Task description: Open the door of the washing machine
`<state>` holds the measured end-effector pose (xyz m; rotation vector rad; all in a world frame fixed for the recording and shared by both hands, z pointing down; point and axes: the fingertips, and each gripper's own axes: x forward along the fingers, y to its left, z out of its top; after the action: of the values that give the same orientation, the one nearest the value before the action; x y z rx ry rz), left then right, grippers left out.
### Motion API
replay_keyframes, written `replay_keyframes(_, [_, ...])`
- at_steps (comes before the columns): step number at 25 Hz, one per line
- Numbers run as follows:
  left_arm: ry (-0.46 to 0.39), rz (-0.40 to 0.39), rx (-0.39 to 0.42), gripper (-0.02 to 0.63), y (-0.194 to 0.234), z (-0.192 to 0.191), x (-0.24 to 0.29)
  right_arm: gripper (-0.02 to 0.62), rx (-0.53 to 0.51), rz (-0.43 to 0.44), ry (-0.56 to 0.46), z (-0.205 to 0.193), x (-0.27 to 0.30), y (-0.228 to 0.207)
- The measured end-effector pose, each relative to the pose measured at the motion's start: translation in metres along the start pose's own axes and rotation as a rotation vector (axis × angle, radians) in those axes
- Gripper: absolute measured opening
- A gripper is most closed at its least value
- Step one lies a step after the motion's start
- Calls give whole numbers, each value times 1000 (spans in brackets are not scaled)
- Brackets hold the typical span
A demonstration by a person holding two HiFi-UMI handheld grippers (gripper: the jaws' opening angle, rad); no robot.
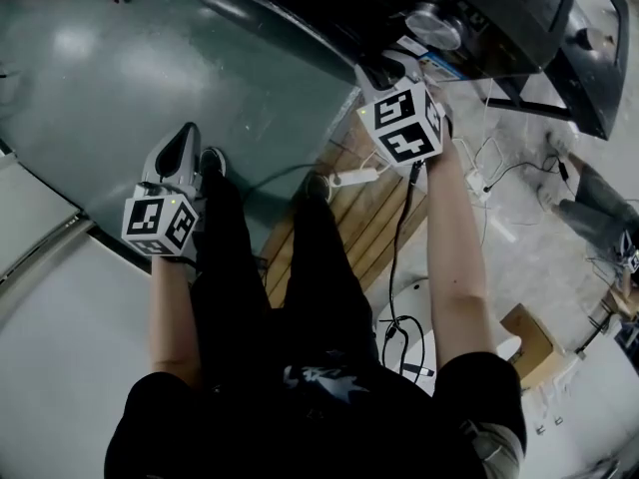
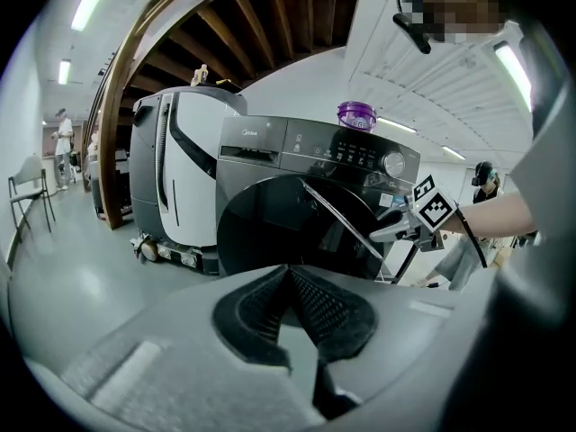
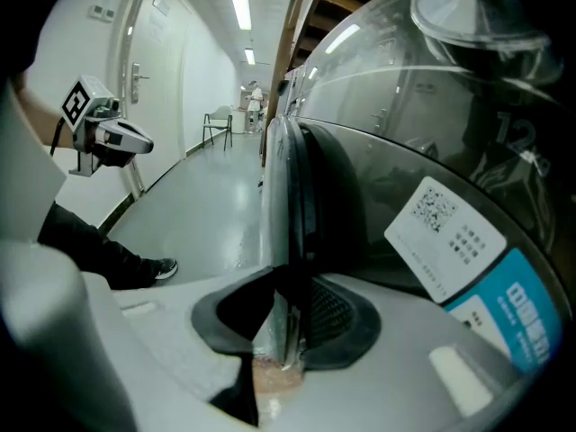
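Head view: your right tool (image 1: 387, 73) is up at the washer (image 1: 499, 8), and your left tool (image 1: 187, 133) hangs over the floor. Left gripper view: jaws together, empty, with the door (image 2: 270, 228) ajar ahead. Right gripper view: jaws pinched on the door's edge.

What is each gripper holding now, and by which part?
The right gripper clamps the rim of the dark round glass washing-machine door; the left gripper holds nothing, jaws together.
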<state>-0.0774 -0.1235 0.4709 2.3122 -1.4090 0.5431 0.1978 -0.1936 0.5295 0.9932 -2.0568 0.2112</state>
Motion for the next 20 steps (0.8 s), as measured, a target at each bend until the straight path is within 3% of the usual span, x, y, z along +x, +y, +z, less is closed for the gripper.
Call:
replay_keyframes(11, [-1, -39, -10, 11, -9, -1, 7, 98, 13, -27, 9, 0, 1, 0])
replay_keyframes(20, [16, 4, -33, 10, 18, -12, -11, 98, 22, -62, 19, -1, -1, 0])
